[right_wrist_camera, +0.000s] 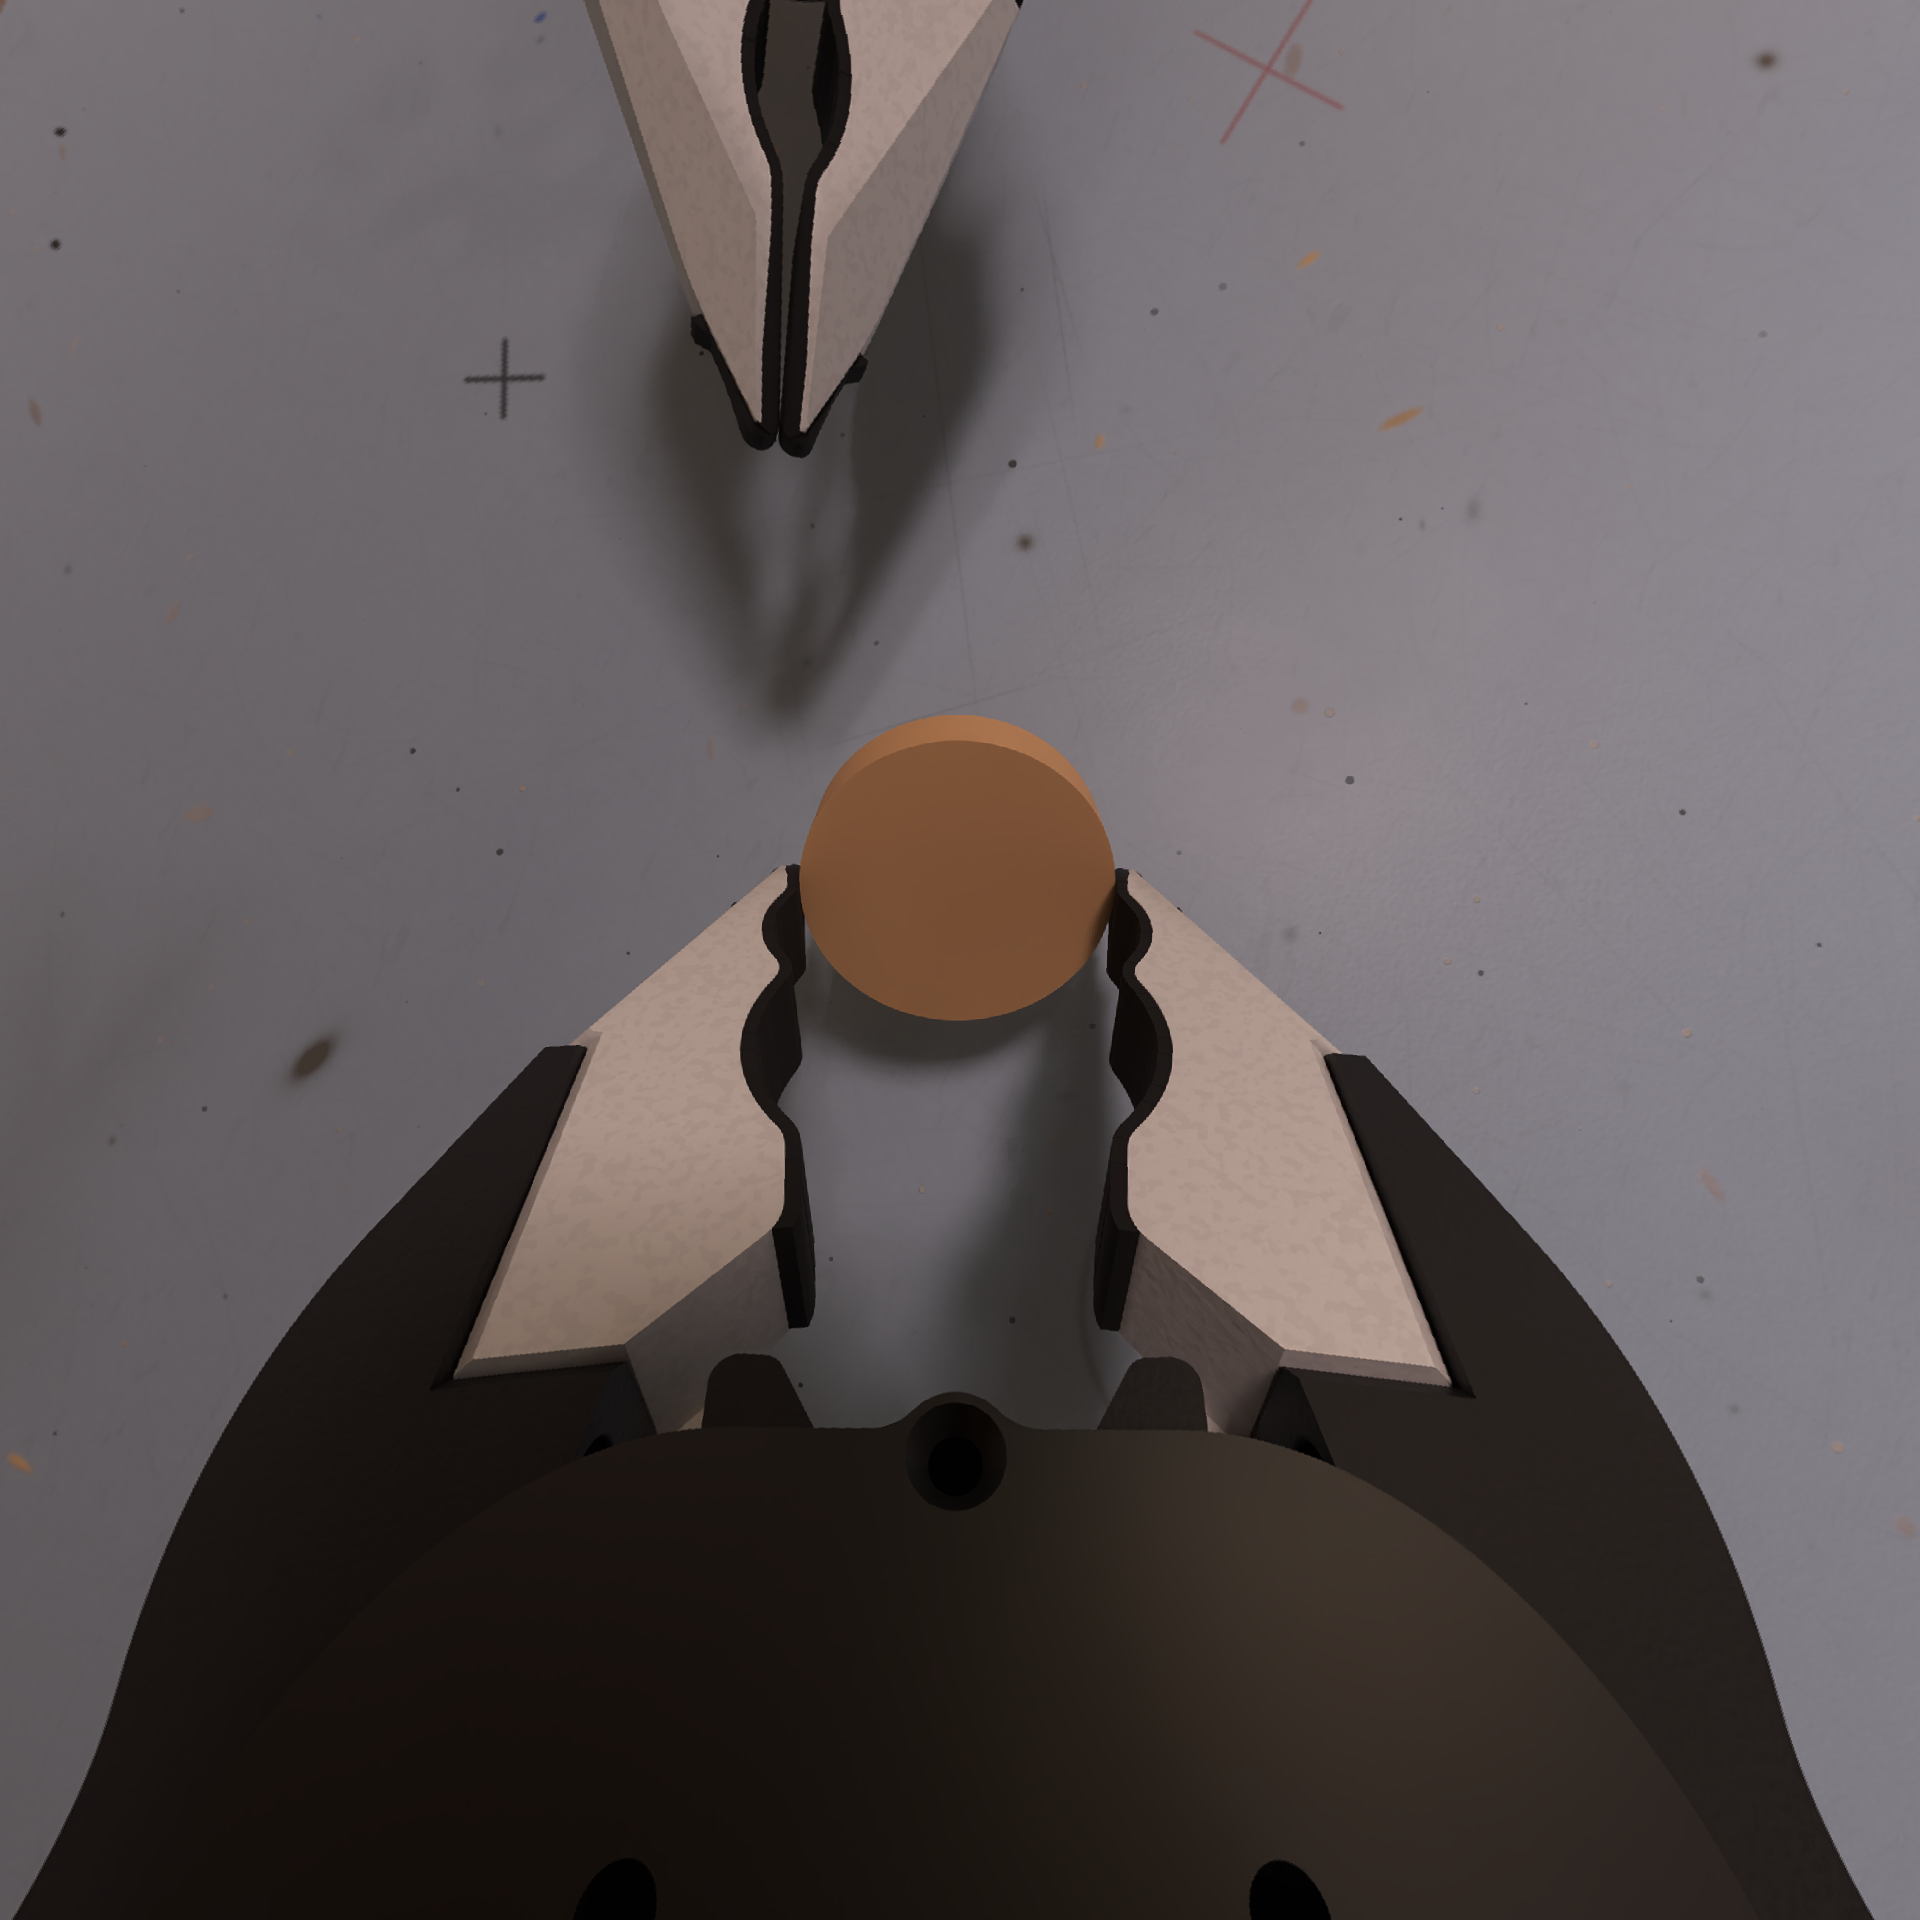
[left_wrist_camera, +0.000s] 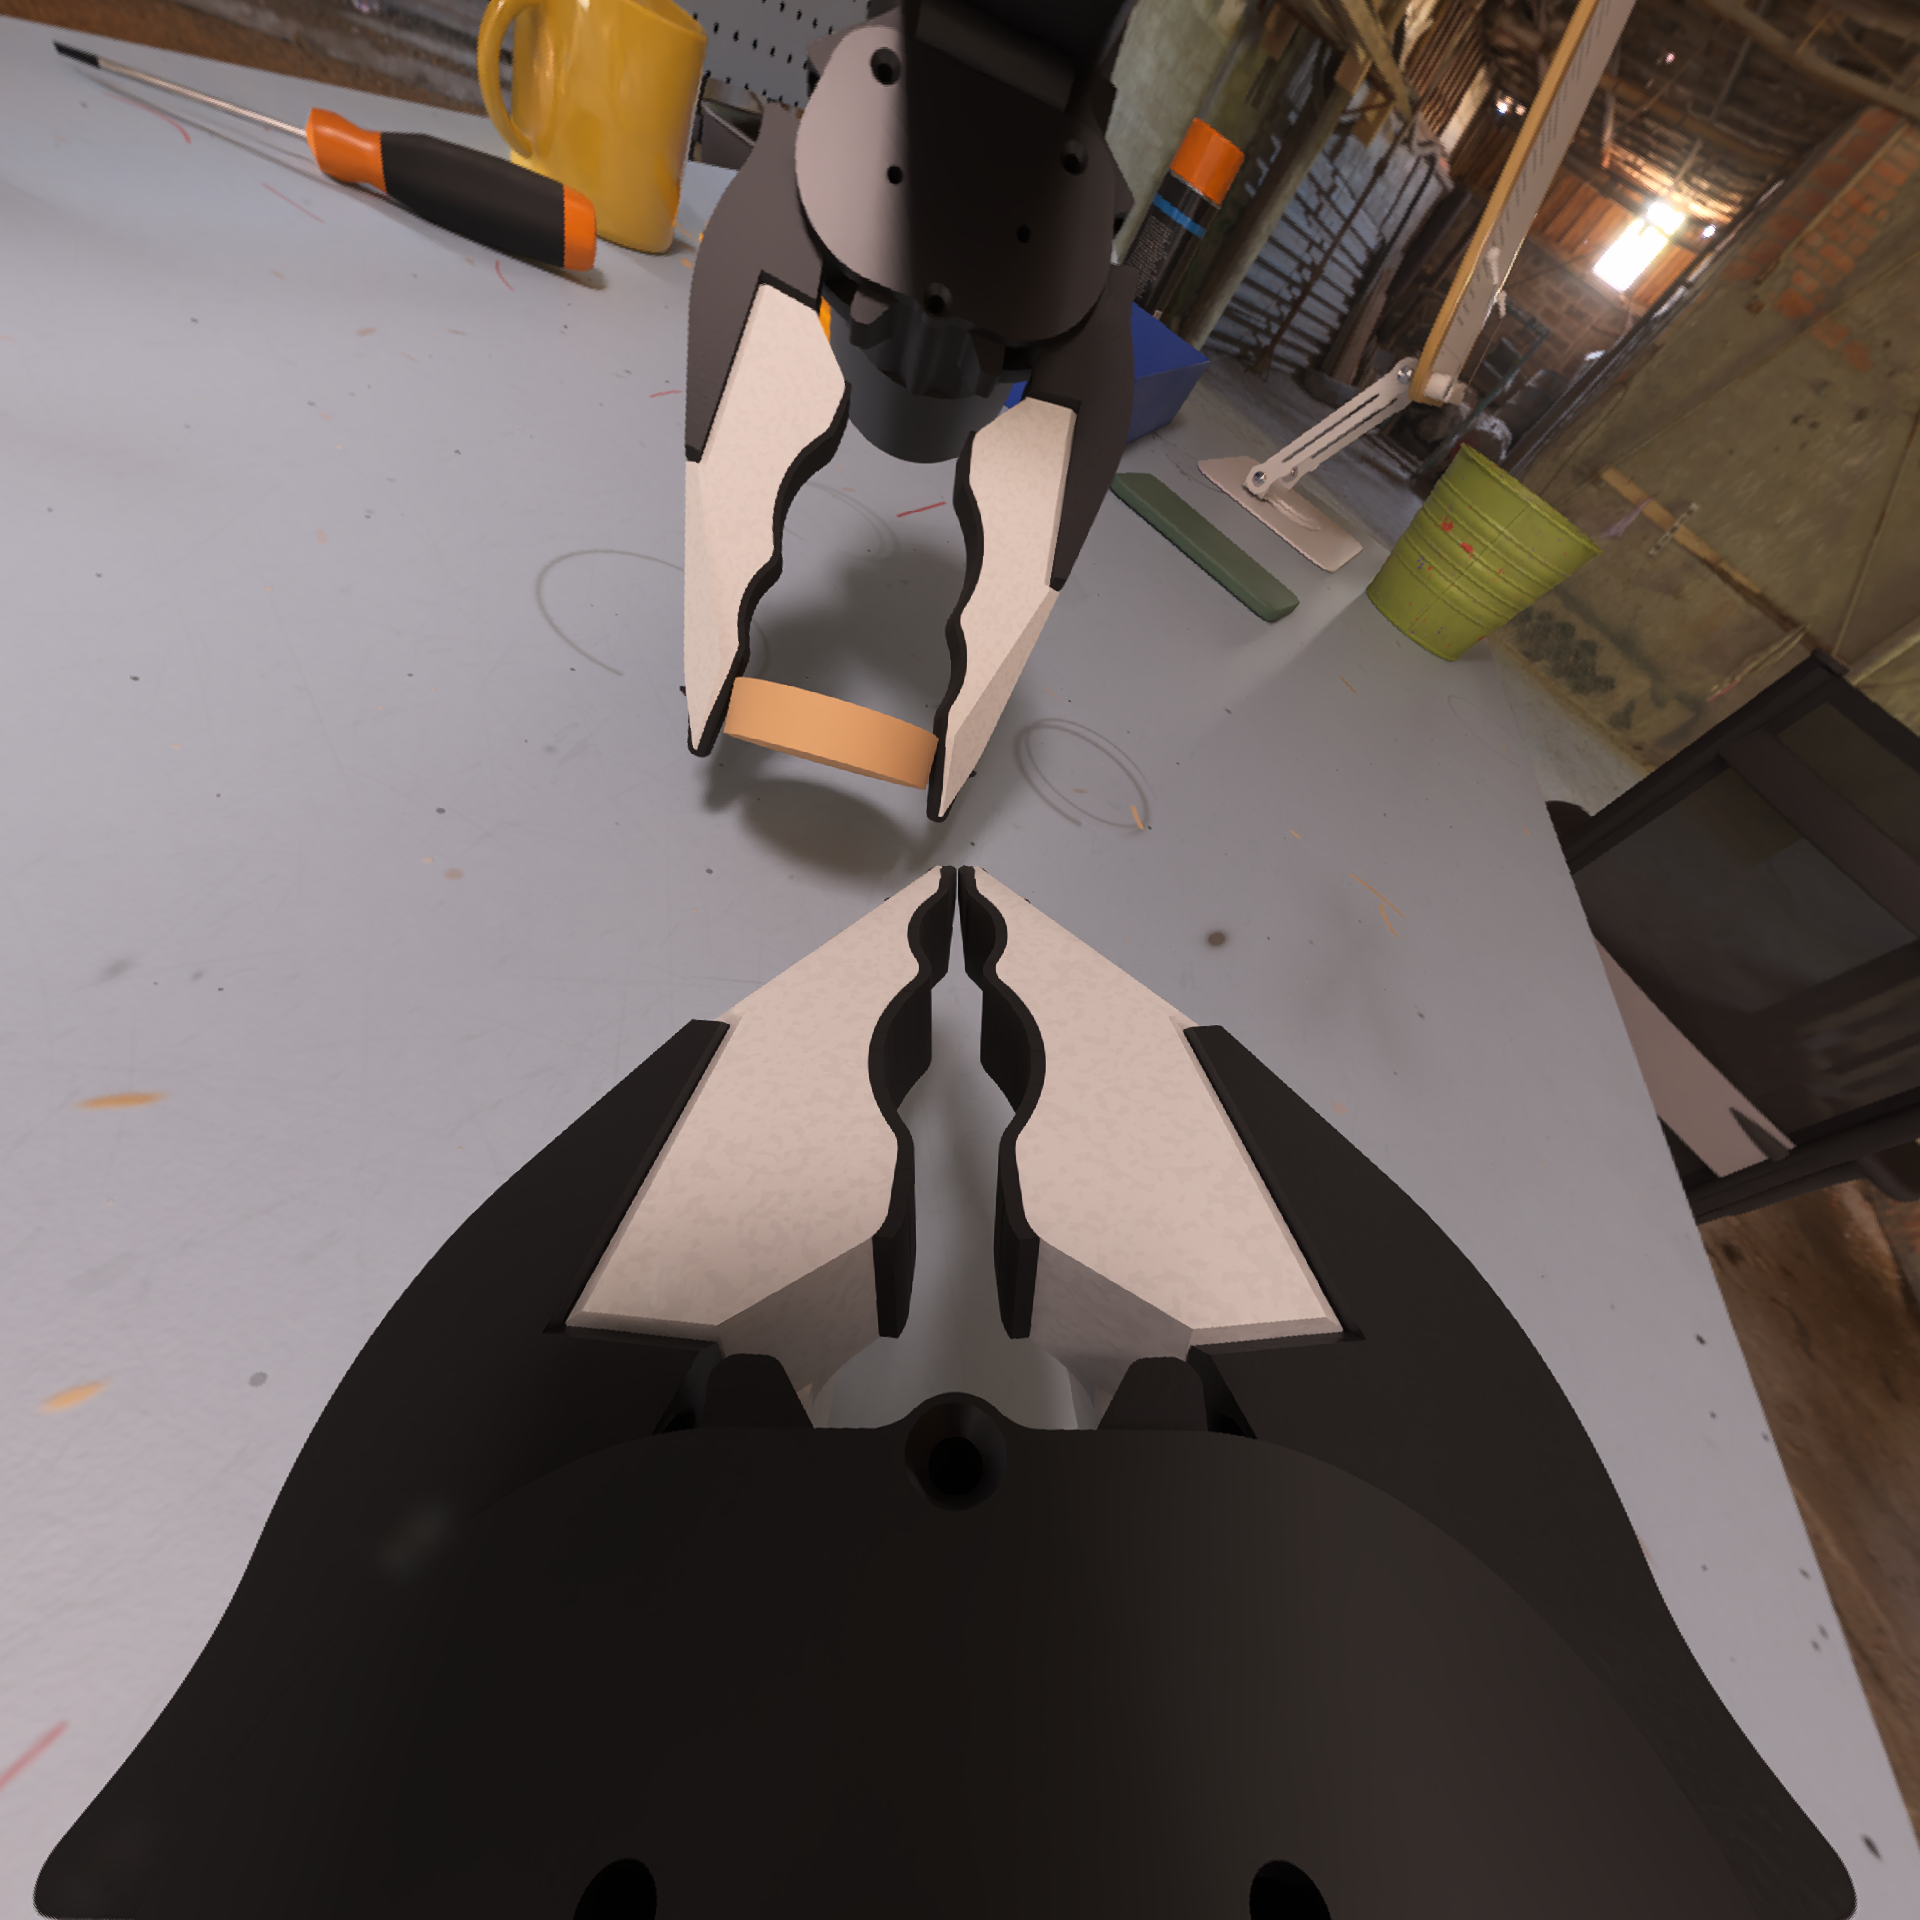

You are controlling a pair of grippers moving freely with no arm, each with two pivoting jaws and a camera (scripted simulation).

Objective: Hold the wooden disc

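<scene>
Wooden disc (right_wrist_camera: 954,871), seen flat-face-on in the right wrist view, sits between the tips of the right gripper (right_wrist_camera: 956,899). One fingertip (right_wrist_camera: 792,914) presses its rim on one side and the other tip meets the opposite rim, so the gripper is closed on the disc across its width. In the left wrist view the same disc (left_wrist_camera: 826,740) shows edge-on, level, with a curved shadow on the grey table (left_wrist_camera: 312,623) beneath it; it appears to be lifted just clear of the surface (contact with the table cannot be ruled out entirely).

Left gripper (left_wrist_camera: 954,875), its jaws closed together on nothing, points at the disc from just in front of it and does not touch it.

Beyond the disc, on the far part of the table, lie an orange-and-black screwdriver (left_wrist_camera: 457,192) and a yellow mug (left_wrist_camera: 597,114); to the other side of the disc are a blue tray (left_wrist_camera: 1164,379), a dark green bar (left_wrist_camera: 1205,545) and a green bucket (left_wrist_camera: 1475,556).

Progress, as a judgement: the grasp seems made, so the holding is essentially achieved. What remains is to keep the pinch steady; the hold sits at the very tips, so slipping is the main risk.
</scene>
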